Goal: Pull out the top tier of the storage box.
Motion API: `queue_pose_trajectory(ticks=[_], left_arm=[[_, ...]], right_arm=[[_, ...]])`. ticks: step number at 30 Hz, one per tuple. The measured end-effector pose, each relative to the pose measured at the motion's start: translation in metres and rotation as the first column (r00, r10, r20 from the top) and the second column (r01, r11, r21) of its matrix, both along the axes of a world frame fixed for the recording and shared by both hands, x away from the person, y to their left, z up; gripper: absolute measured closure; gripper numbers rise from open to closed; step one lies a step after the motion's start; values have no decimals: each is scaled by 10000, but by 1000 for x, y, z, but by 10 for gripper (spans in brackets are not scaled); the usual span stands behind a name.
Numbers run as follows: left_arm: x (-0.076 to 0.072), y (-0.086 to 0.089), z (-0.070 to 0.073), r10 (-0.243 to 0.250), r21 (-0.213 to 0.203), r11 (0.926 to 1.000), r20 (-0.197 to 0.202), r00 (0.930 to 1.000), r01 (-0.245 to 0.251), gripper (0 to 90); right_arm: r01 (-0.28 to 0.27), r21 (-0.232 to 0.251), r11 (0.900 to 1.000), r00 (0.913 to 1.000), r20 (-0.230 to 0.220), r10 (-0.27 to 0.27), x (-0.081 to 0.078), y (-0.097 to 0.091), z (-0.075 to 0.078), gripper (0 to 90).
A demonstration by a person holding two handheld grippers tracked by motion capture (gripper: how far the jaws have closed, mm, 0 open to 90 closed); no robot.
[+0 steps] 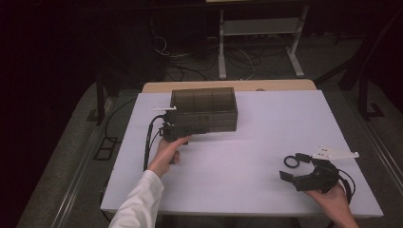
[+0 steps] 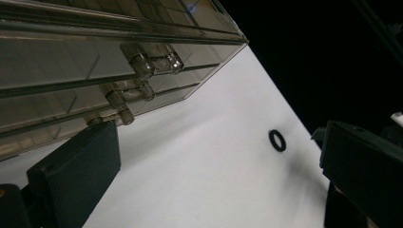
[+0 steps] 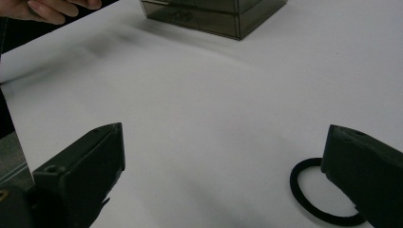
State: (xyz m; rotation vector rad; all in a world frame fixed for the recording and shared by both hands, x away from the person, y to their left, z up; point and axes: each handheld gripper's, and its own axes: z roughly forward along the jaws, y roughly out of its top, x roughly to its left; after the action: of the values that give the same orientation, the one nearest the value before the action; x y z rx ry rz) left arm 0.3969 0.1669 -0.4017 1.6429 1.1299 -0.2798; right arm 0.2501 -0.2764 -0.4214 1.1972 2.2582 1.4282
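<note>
Nearing the thin black rubber ring [image 3: 323, 199] flat on the white desk [image 1: 247, 152], our right gripper [image 1: 297, 171] spreads its fingers; it looks light and floppy. Farther off, our open left gripper [image 1: 178, 126] fronts the smoky plastic box [image 1: 204, 108].

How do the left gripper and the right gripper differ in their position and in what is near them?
The left gripper is at the near left corner of the smoky clear box, with one jaw close under the box's drawer fronts; the right gripper is at the table's near right, far from the box. The right gripper has the black ring beside one jaw; the left gripper is far from that ring. Both have open, empty jaws.
</note>
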Motion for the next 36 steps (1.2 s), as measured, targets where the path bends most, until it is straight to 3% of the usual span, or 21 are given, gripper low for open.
queue_pose_trajectory(ticks=[12,22,24,25,28,29,31,36], left_arm=[[1,-4,-2,541,-458,9973,-611,9967,-569,0],[2,-8,-3,1286,-846,9868,-1100,9856,-1382,0],[3,-8,-4,1573,-1109,9788,-1315,9788,-1722,0],[3,-8,-4,1573,-1109,9788,-1315,9788,-1722,0],[3,-7,-7,1841,-1455,9674,-1567,9703,-2071,14],[3,-7,-7,1841,-1455,9674,-1567,9703,-2071,27],[4,-7,-8,1999,-1688,9589,-1693,9651,-2282,40],[4,-6,-10,2111,-1808,9526,-1856,9597,-2445,59]], right_arm=[[-27,-14,10000,10000,-1,27,0,0,0,3],[-30,-11,10000,10000,-4,30,0,0,0,3],[-33,-15,10000,10000,0,33,0,0,0,3],[-35,-17,10000,10000,2,35,0,0,0,3],[-45,-34,10000,10000,5,45,0,0,0,3],[-54,-41,10000,10000,15,54,0,0,0,3],[-62,-43,10000,10000,21,62,0,0,0,3],[-72,-43,10000,10000,28,72,0,0,0,3]])
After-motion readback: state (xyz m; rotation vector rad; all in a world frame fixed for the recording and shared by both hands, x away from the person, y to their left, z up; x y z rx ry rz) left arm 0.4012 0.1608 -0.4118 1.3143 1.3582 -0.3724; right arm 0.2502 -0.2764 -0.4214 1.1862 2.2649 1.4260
